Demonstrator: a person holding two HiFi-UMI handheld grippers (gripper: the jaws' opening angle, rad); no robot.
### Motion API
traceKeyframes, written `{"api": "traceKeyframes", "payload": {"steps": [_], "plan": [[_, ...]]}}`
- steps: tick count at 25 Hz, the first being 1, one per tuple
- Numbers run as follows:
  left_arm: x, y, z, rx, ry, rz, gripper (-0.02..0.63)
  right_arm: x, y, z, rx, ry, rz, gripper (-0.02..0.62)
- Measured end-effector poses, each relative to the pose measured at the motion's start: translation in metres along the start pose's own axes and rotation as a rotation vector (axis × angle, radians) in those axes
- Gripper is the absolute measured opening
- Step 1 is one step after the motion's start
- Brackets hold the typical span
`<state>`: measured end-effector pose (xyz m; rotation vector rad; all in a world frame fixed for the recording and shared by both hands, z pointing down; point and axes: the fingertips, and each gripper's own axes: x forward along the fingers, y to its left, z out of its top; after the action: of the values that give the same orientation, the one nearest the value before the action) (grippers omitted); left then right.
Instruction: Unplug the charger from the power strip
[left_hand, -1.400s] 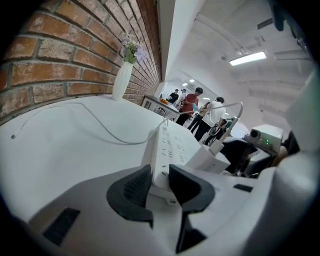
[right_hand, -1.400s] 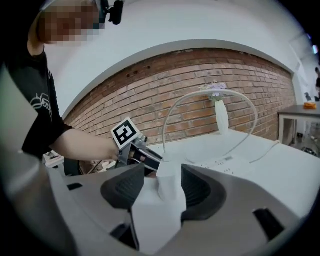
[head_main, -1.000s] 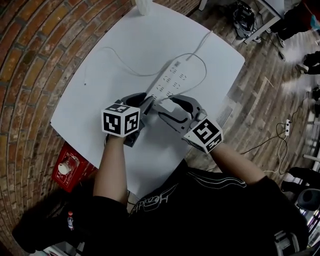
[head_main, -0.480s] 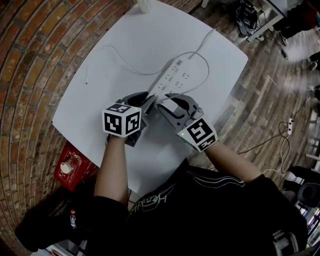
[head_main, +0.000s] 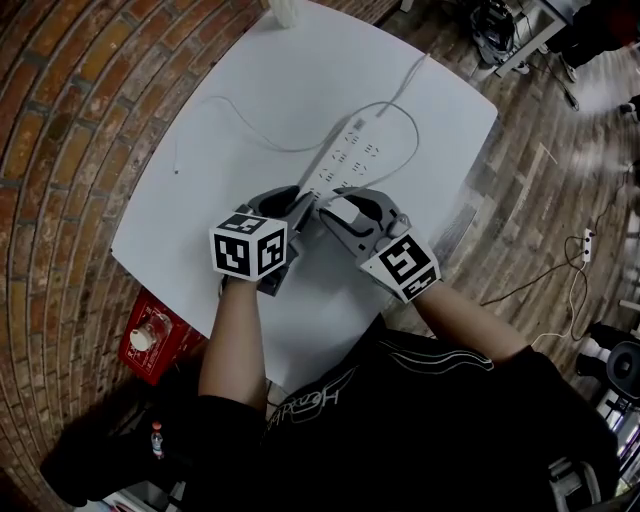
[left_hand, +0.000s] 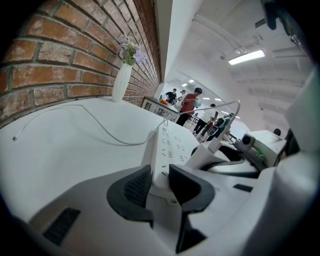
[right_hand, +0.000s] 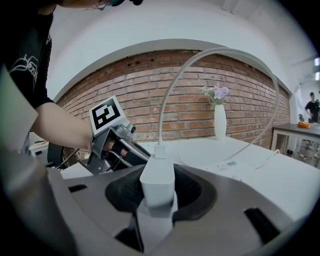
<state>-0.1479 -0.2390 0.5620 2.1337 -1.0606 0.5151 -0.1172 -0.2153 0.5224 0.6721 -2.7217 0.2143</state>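
A white power strip (head_main: 345, 160) lies on the white table (head_main: 200, 220), pointing away from me. My left gripper (head_main: 293, 205) is shut on its near end; both dark pads press the strip's sides (left_hand: 172, 150) in the left gripper view. A white charger (head_main: 343, 211) stands plugged in at that near end, its cable (right_hand: 200, 55) arching up and away. My right gripper (head_main: 338, 208) has just been closing and is now shut on the charger (right_hand: 158, 182), pads against its two sides. The charger (left_hand: 200, 156) also shows beside the left jaws.
A thin white cable (head_main: 230, 115) loops over the table's left half. A white vase with flowers (right_hand: 219, 120) stands at the far edge by the brick wall. A red box (head_main: 150, 335) sits on the floor at the near left. People stand far off.
The right gripper's jaws, wide apart around the charger a second ago, have closed onto it. The left gripper has stayed on the strip's end.
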Motion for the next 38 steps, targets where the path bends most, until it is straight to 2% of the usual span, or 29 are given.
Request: {"api": "traceKeyframes", "payload": {"steps": [3,8,15,22,28,30,33,35,38], "plan": [[0.0001,-0.0003,-0.0007,0.005,-0.002,0.004,0.112,-0.0004,0.0001,0.0001,-0.006,0.004,-0.007,0.123],[0.0009,0.0003,0.0005,-0.004,0.002,0.006,0.114,0.0007,0.0031,0.0018,-0.102,0.033,-0.030,0.121],[0.0004,-0.0010,-0.0017,0.007,0.009,-0.008,0.112,-0.0021,-0.0007,-0.0002,0.005,0.013,-0.002,0.123],[0.0008,-0.0012,-0.0014,-0.012,0.012,-0.018,0.114,-0.0019,0.0064,0.0041,-0.148,0.050,-0.024,0.121],[0.0017,-0.0018,-0.0018,-0.010,0.016,-0.014,0.115,-0.0041,-0.0014,0.0011,0.022,0.035,-0.004,0.121],[0.0021,-0.0013,-0.0015,-0.010,0.016,-0.012,0.115,-0.0037,-0.0012,0.0017,-0.002,0.041,-0.008,0.121],[0.0019,-0.0024,-0.0016,-0.003,0.013,-0.003,0.115,-0.0038,0.0042,0.0033,-0.118,0.055,-0.019,0.121],[0.0016,-0.0032,-0.0015,0.003,0.006,0.001,0.115,-0.0042,0.0065,0.0035,-0.155,0.058,-0.018,0.122],[0.0017,-0.0033,-0.0020,0.000,0.006,0.002,0.115,-0.0051,0.0024,0.0015,-0.069,0.049,-0.001,0.121]]}}
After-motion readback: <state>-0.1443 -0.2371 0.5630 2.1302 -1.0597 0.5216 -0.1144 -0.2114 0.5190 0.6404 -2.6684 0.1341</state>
